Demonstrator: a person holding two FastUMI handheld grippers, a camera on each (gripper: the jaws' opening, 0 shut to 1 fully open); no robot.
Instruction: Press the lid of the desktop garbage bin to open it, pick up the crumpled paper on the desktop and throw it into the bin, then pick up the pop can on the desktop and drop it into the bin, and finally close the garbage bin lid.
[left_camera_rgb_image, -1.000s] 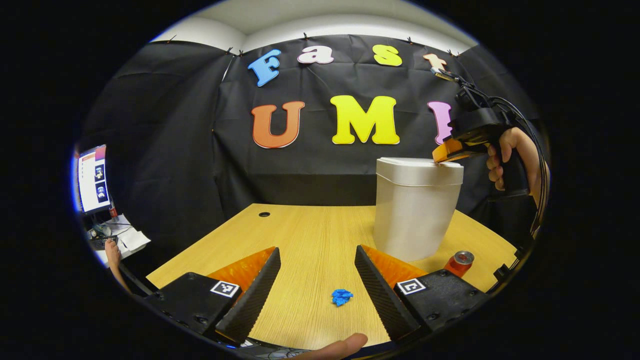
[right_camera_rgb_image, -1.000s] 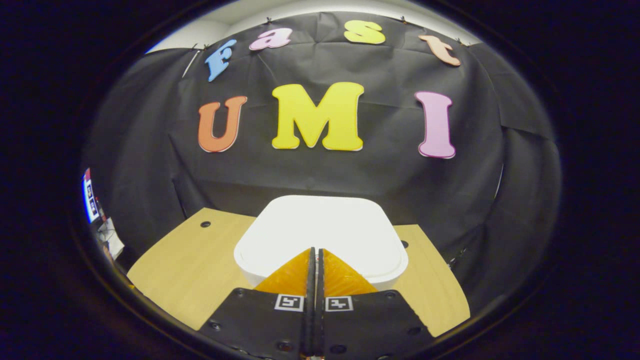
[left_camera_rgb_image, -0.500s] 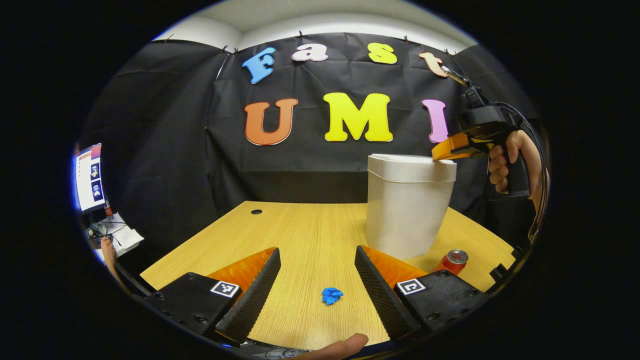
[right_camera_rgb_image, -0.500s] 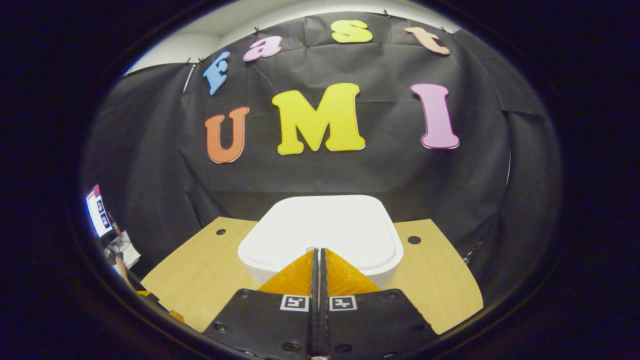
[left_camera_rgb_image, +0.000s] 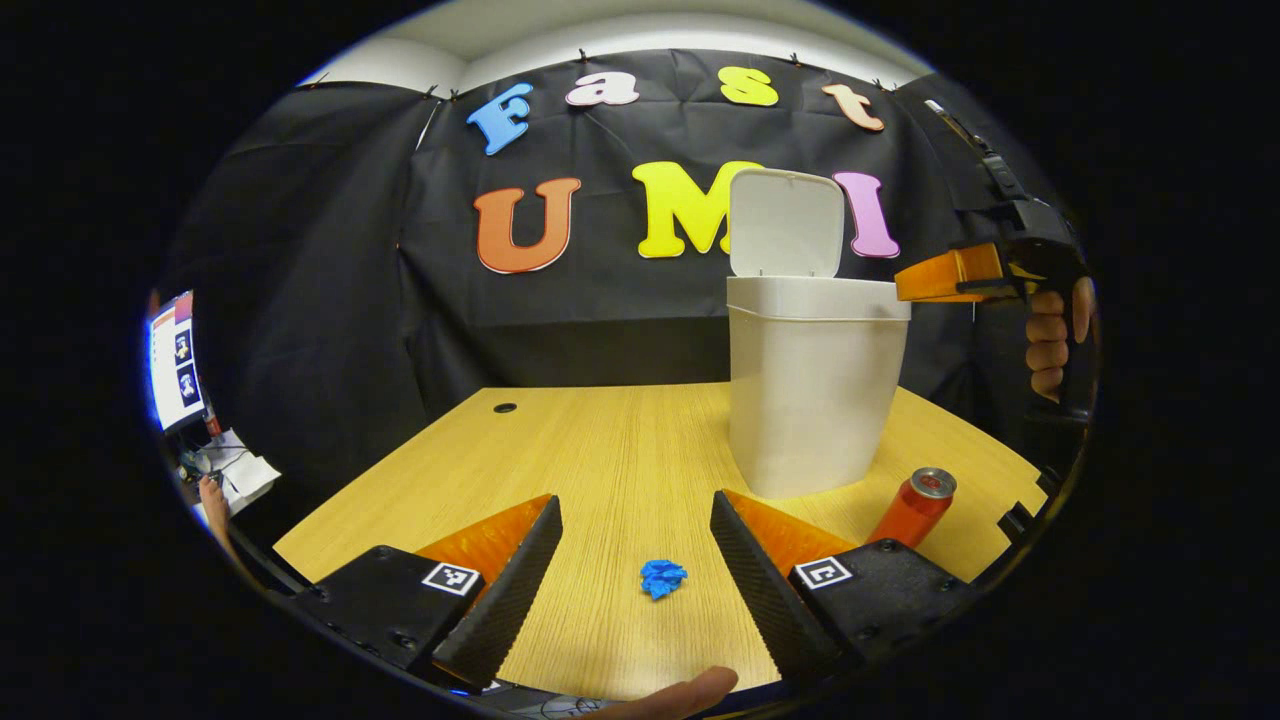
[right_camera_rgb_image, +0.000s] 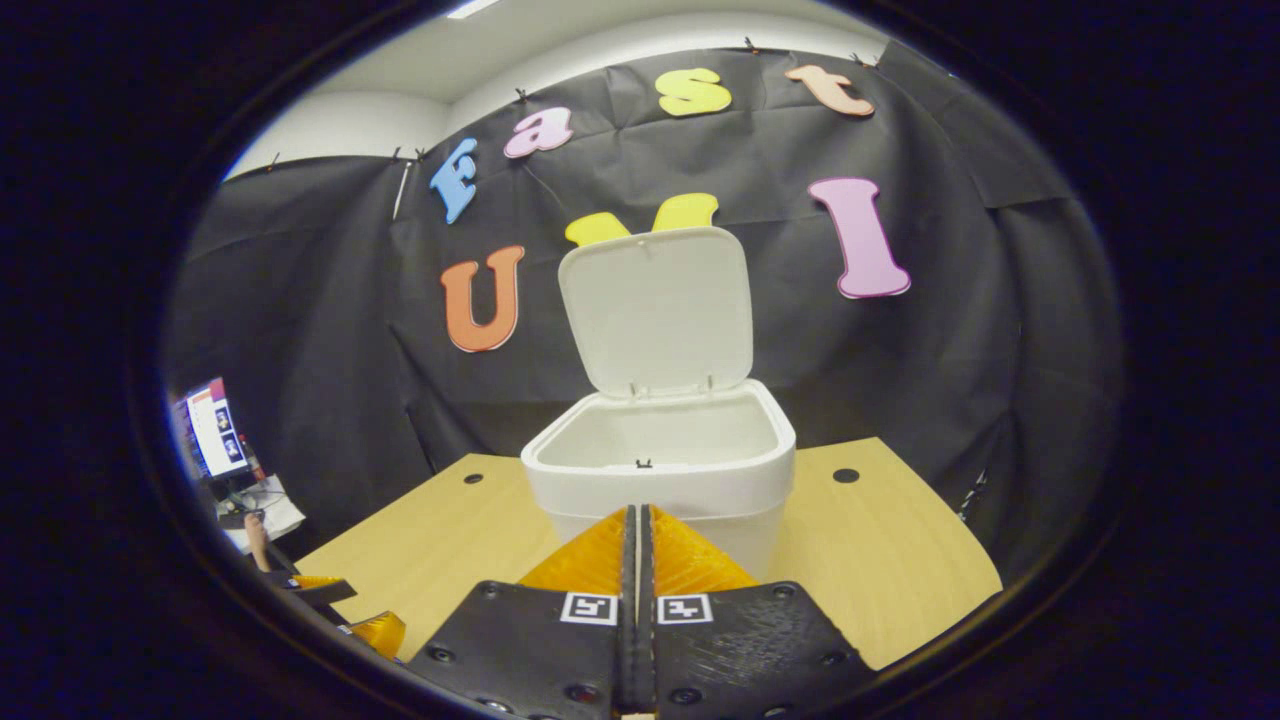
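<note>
We see a wooden desktop inside a booth with a black cloth wall. The biggest thing on it is a white garbage bin, standing upright toward the far right, its lid flipped up and back on its hinge so the mouth is open. From the right gripper view we look down into the bin: the part of the inside we can see holds nothing, though its bottom is hidden from us. We judge the bin to be light, stiff plastic that could slide if knocked. Just beside its base on the near right lies a red pop can, tilted with its silver top toward the upper right; a can is rigid, smooth and prone to roll, so we would take it across the middle of its body. Smallest is the crumpled paper, a blue wad lying on the desktop near us, between the spread fingers of the left gripper, which holds nothing and hovers close above it. The wad should be very light and soft, giving under pressure, so we would pinch it across its bulk. The right gripper has its fingers pressed together on nothing, pointing at the bin's front rim; in the left gripper view it sits in a hand just right of the rim.
</note>
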